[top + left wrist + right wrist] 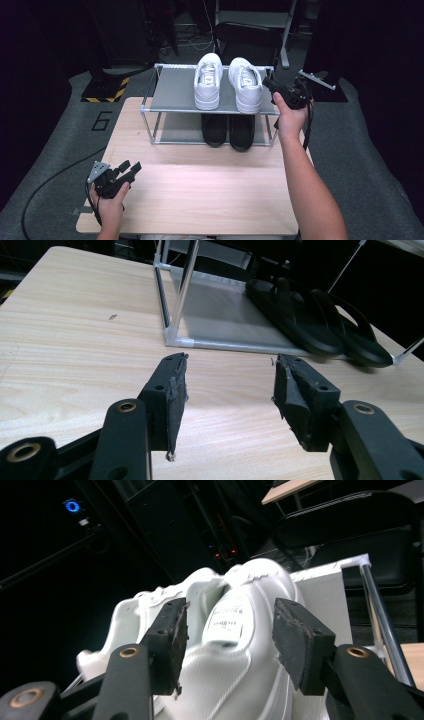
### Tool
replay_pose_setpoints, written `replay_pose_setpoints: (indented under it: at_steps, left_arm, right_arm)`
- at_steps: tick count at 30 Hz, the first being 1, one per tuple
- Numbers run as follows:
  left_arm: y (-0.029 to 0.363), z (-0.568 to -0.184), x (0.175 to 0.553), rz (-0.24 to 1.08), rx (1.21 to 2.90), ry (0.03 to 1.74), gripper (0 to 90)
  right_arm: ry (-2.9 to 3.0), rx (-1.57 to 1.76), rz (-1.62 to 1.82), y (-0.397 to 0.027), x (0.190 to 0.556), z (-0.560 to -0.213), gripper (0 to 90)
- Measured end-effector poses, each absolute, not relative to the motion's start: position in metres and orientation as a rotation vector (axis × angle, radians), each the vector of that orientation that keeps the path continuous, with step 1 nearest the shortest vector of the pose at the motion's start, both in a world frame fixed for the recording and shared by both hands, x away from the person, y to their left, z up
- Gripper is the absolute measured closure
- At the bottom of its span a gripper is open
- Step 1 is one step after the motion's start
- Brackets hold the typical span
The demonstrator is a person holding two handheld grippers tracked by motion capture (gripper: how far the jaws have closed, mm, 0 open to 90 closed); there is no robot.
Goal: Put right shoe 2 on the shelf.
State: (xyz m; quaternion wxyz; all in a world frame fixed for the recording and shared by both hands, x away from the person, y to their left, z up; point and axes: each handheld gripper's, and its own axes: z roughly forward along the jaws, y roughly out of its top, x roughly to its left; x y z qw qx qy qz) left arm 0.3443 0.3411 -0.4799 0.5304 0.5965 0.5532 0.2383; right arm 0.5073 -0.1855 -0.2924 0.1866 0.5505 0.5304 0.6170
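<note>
From the high view, a metal rack point(165, 92) stands at the far side, at 12 o'clock, on the wooden bench point(200, 190). Two white shoes point(227, 82) sit side by side on its top shelf, and two black sandals point(228, 131) lie on the low shelf under them. The right claw point(268, 83) is at 2 o'clock, just beside the right white shoe, and its jaws are wide apart with nothing in them. The left claw point(131, 167) rests at 8 o'clock near the bench's front left corner, far from the rack, and it is wide open too. In the left gripper view, the left claw point(227, 390) points across bare wood at the rack's point(175, 335) near corner, with the black sandals point(320, 322) at 1 o'clock on the low shelf. Nothing is between its jaws. In the right gripper view, the right claw point(227, 635) is wide open and looks at a white shoe point(230, 655) from close up. The shoe shows in the gap between the jaws, but the pads do not press on it. A rack pole point(382, 620) stands at 3 o'clock.
</note>
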Motion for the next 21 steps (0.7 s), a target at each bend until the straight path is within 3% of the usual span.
replay_pose_setpoints:
  at_steps: [21]
  left_arm:
    - [0.34,-0.481,0.345,0.574,1.428,1.327,46.3]
  right_arm:
    - [1.606,1.35,1.633,-0.178,0.415,-0.347,43.5]
